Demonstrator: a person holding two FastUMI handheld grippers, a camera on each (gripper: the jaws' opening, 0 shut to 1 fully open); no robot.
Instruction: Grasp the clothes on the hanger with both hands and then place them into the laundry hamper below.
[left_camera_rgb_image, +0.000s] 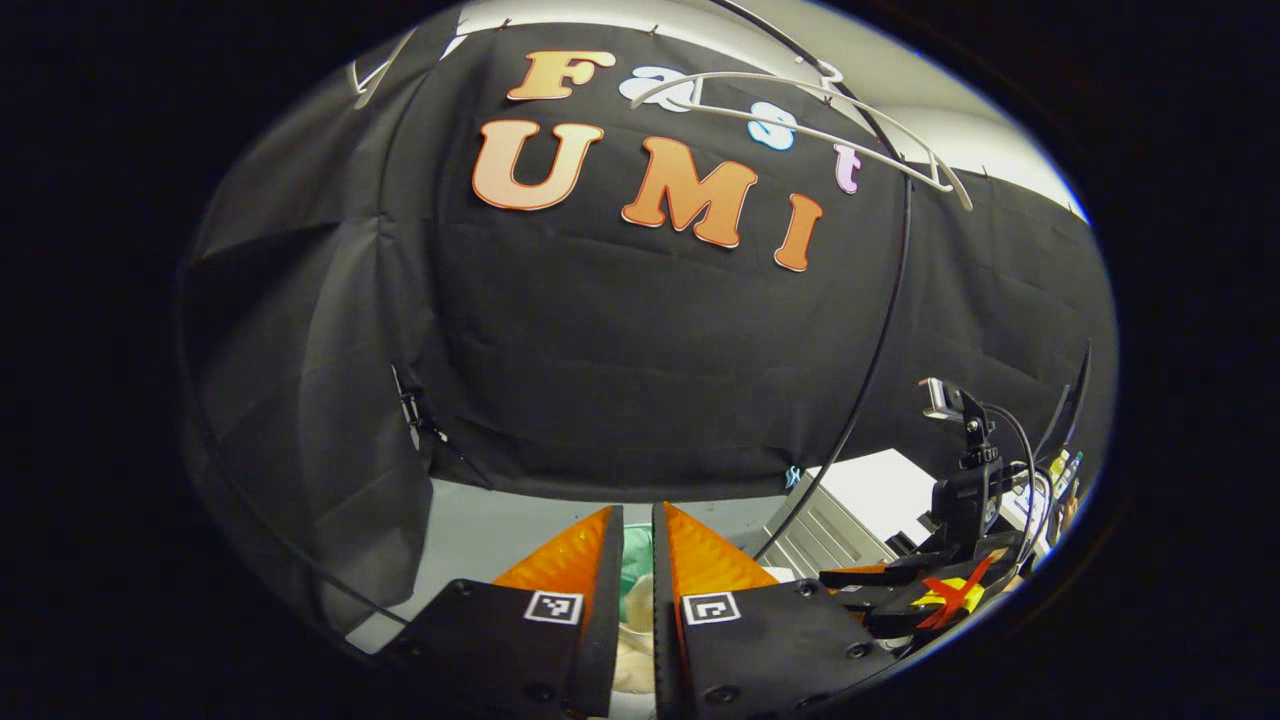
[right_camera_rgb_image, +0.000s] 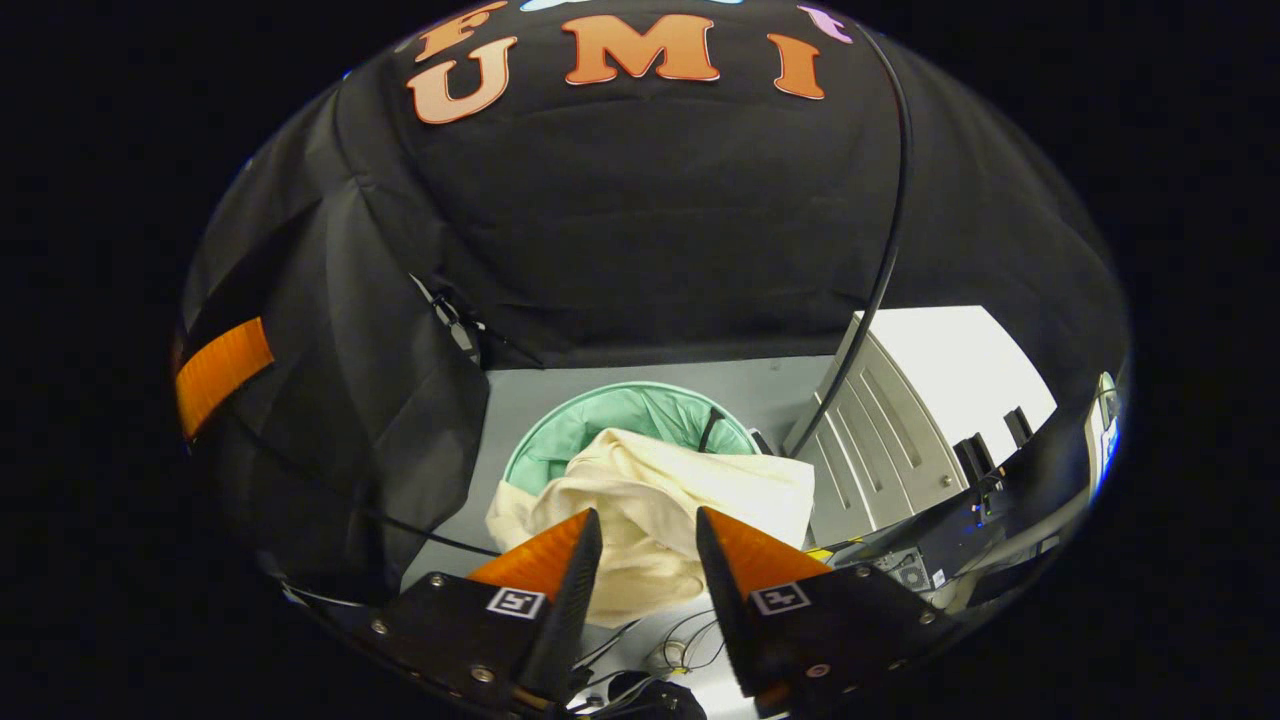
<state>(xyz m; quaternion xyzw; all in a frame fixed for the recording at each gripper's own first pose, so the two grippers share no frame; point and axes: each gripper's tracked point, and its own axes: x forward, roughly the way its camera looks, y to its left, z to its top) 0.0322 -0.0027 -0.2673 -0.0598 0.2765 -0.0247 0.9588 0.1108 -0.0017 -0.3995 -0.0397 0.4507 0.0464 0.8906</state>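
Here the cream, soft cotton garment (right_camera_rgb_image: 650, 500) lies heaped over the near rim of the round mint-green fabric hamper (right_camera_rgb_image: 620, 415). Right gripper (right_camera_rgb_image: 648, 545) jaws stand released above it; left gripper (left_camera_rgb_image: 637, 540) jaws nearly closed, empty. Limp, light cloth: pinch a fold.

A black cloth wall (left_camera_rgb_image: 640, 340) hangs in folds across the back, with a pale wall strip (left_camera_rgb_image: 960, 120) above it at 1 o'clock. Below lies a grey floor (right_camera_rgb_image: 640, 375). At 4 o'clock stands a white cabinet (right_camera_rgb_image: 900, 420) with ribbed front. A thin black cable (right_camera_rgb_image: 890, 200) curves down the cloth.
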